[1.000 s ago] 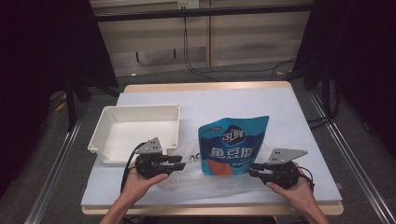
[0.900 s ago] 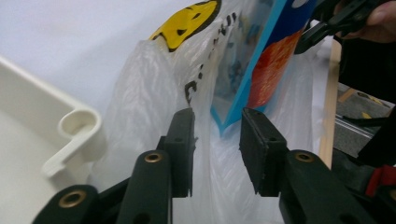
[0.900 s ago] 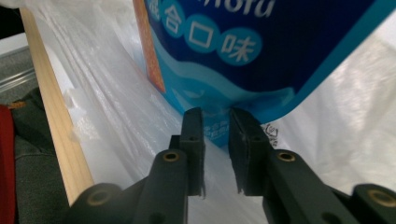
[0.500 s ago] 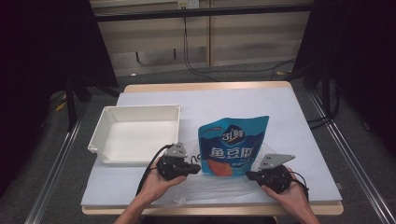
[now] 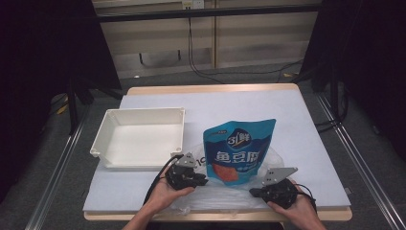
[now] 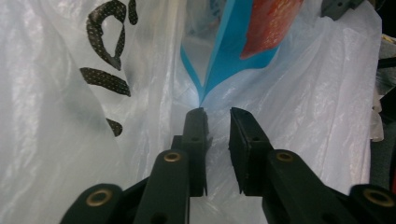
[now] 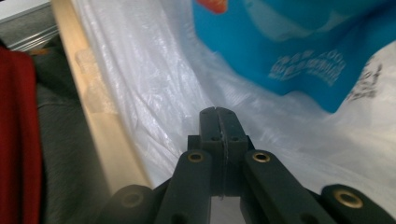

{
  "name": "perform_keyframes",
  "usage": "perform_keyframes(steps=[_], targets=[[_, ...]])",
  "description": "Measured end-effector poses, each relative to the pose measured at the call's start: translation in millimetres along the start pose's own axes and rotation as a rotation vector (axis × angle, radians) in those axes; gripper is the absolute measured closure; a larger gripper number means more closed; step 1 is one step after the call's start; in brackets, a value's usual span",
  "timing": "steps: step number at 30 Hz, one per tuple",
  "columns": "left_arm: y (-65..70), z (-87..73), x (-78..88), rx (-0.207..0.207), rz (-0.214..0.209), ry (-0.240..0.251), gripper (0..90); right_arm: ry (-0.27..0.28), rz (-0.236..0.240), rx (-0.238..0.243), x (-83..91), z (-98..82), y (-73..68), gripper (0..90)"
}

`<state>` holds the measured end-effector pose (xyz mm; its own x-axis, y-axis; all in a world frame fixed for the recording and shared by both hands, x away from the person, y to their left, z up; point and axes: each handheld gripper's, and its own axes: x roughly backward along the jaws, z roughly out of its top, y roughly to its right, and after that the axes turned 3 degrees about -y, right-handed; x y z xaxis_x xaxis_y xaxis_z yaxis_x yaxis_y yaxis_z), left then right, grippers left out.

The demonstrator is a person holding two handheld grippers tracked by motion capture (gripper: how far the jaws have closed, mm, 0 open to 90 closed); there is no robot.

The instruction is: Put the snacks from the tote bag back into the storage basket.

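1. A blue foil snack pouch [image 5: 238,151] with white lettering and an orange-red panel stands upright near the middle of the table, its lower part inside a thin, translucent white plastic bag [image 5: 225,196] that lies crumpled along the near edge.
2. The table [image 5: 297,124] has a pale lavender-grey top with a light wooden rim.
3. A white rectangular plastic tray [image 5: 139,136] sits to the left of the pouch, close beside it; whether it touches the bag cannot be told.
4. The left gripper [image 5: 200,181], held in the person's left hand [image 5: 165,194], lies at the near-left side of the pouch, pointing right toward it.
5. In the left gripper view the left gripper [image 6: 217,114] shows a narrow gap between its two black jaws. Its jaws have just been opening a little after closing. The plastic bag [image 6: 303,116] lies beneath and ahead of the tips, with black printed marks to the left; whether any film sits between the pads cannot be told. The pouch's blue edge [image 6: 229,60] rises just beyond the tips.
6. The right gripper [image 5: 258,192], in the person's right hand [image 5: 299,211], rests at the near-right side of the pouch, over the bag.
7. In the right gripper view the right gripper [image 7: 218,114] is clenched, jaws pressed flat together, over the bag [image 7: 149,93]; whether they pinch a fold of the film cannot be told. The blue pouch [image 7: 299,51] is just beyond, and the wooden rim [image 7: 100,126] runs to the left.
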<state>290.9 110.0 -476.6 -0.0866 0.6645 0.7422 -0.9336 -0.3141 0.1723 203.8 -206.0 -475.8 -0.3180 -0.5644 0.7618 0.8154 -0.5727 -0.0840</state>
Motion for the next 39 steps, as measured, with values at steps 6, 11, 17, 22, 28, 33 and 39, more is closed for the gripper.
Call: perform_keyframes(steps=[6,11,17,22,28,33,39], targets=[[3.7,0.0,-0.5,-0.009,0.003,0.001,66.7,-0.001,0.006,0.018,4.6,-5.2,-5.1,90.0],[11.4,-0.8,0.1,-0.06,-0.009,-0.016,60.1,0.001,0.002,0.006,5.0,-5.6,-6.1,90.0],[12.0,-3.2,2.8,-0.036,-0.033,-0.009,57.9,0.056,-0.007,-0.021,7.7,-5.6,-2.5,90.0],[7.8,-2.7,8.7,0.0,-0.038,0.05,58.3,0.153,-0.02,-0.063,17.9,-5.8,1.6,85.0],[4.8,-1.3,21.8,0.038,-0.034,0.112,54.2,0.252,-0.073,-0.098,30.2,-9.1,5.3,74.6],[3.1,-1.3,33.2,0.024,-0.033,0.161,52.9,0.3,-0.06,-0.107,36.4,-8.7,2.7,65.7],[2.2,-1.1,48.8,0.03,-0.029,0.22,55.1,0.349,-0.033,-0.119,43.8,-8.1,-3.0,49.8]])
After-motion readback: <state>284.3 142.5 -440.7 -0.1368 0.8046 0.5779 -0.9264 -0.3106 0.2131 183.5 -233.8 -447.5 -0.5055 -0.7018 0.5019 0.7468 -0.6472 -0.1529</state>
